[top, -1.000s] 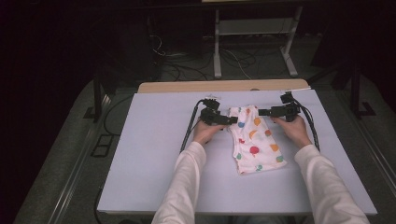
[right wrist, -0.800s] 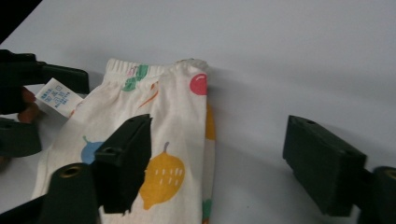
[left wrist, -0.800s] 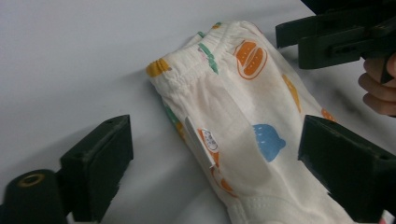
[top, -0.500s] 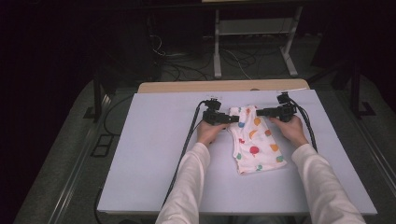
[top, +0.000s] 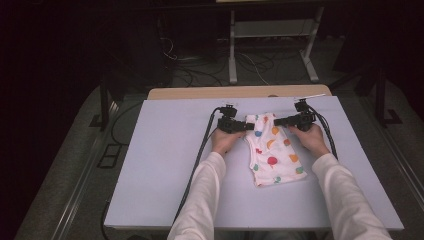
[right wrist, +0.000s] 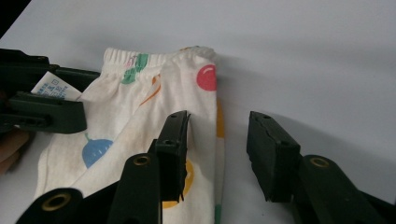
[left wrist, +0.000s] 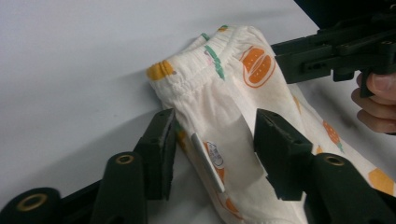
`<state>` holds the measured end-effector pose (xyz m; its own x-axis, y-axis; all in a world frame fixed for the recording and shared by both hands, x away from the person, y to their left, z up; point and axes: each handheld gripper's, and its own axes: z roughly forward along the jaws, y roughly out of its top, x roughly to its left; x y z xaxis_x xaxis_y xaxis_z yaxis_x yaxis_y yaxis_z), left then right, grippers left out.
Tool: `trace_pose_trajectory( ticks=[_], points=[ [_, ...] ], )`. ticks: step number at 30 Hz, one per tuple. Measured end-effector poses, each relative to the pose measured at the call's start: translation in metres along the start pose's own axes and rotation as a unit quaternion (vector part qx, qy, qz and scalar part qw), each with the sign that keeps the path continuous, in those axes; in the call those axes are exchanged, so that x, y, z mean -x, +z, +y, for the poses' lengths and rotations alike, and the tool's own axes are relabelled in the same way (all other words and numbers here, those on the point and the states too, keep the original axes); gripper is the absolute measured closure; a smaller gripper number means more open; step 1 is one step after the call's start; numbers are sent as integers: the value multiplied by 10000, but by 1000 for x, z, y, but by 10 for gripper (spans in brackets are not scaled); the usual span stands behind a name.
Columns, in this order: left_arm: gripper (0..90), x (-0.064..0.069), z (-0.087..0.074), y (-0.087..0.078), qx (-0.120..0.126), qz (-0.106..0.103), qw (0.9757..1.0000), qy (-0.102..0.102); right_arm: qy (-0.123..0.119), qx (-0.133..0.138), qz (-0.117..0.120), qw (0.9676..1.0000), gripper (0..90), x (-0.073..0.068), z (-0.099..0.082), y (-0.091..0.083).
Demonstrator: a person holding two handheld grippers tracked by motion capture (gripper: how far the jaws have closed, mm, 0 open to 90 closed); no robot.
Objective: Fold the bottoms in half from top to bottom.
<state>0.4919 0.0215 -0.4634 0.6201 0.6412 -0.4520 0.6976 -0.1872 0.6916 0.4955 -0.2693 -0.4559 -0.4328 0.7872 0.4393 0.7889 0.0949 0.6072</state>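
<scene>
My left gripper point(left wrist: 212, 140) has been closing and now sits half shut astride the left side of the little printed shorts point(top: 272, 150), just below the waistband. The cloth and its label lie between my fingers point(left wrist: 159, 149), not yet pinched. My right gripper point(right wrist: 217, 149) has been closing too, over the right hem, with one finger on the cloth and the other on bare bench point(top: 165, 165). I should pinch both sides evenly before lifting. The shorts lie flat mid-bench, waistband away from me. Beyond them is open surface up to the far edge.
</scene>
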Motion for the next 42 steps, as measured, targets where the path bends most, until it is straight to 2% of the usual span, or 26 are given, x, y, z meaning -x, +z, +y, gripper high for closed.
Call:
trace_pose_trajectory(
  ticks=[6,8,13,16,20,23,27,32,38,42],
  points=[
    [605,-1,0,1,-38,29,10000,9,13,-86,12,10000,637,-4,1,3],
    [648,-1,0,2,-64,-13,10000,22,-54,-164,-59,9998,677,-6,2,4],
    [749,-1,1,4,-128,55,9999,-6,-106,-333,-187,9992,757,-12,6,8],
    [798,0,3,5,-219,105,9997,6,-193,-450,-293,9984,847,-16,8,11],
    [834,2,5,5,-243,132,9996,8,-161,-546,-371,9977,872,-19,10,11],
    [847,2,4,5,-241,116,9996,-10,-108,-493,-322,9982,877,-19,9,9],
    [855,2,5,3,-183,45,9998,-32,-28,-336,-106,9994,879,-20,9,5],
    [856,8,6,-1,-24,-150,9999,31,-147,-72,-28,9999,879,-28,8,-6],
    [857,13,8,-7,15,-186,9998,109,-224,140,47,9996,879,-33,0,-16],
    [857,18,10,-12,154,-295,9993,158,-278,283,75,9992,879,-33,-7,-26]
  ],
)
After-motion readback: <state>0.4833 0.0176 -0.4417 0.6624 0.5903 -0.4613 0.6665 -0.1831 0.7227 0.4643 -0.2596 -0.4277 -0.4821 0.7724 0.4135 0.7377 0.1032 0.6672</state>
